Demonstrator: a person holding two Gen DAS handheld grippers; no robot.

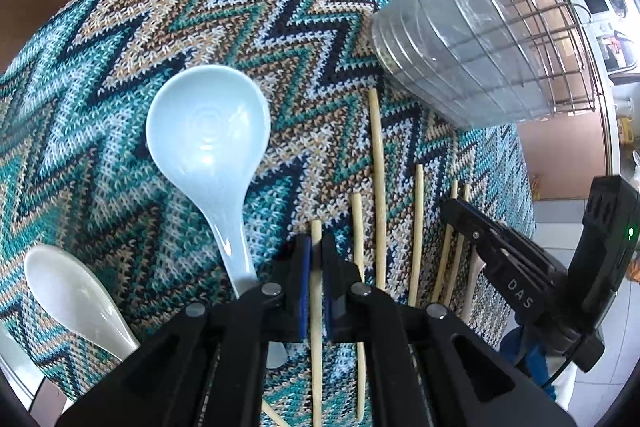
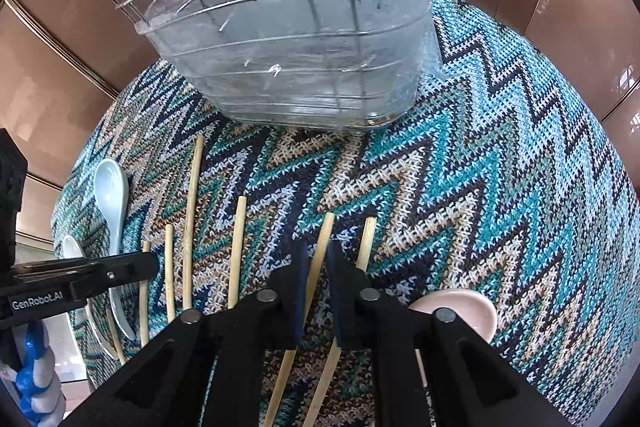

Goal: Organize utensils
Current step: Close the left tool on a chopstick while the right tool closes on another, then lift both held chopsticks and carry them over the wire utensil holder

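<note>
The left tool [image 1: 316, 279] is nearly closed around one bamboo chopstick [image 1: 316, 327] on the zigzag knitted cloth [image 1: 200, 7]. The right tool [image 2: 318, 287] is likewise narrowed onto another chopstick [image 2: 320, 259]. Loose chopsticks [image 2: 191, 219] lie between the two tools. The wire utensil basket [image 2: 288, 39] stands beyond their tips; the pale blue spoon [image 1: 208, 135] lies left of them, with a white spoon [image 1: 76, 299] further left.
</note>
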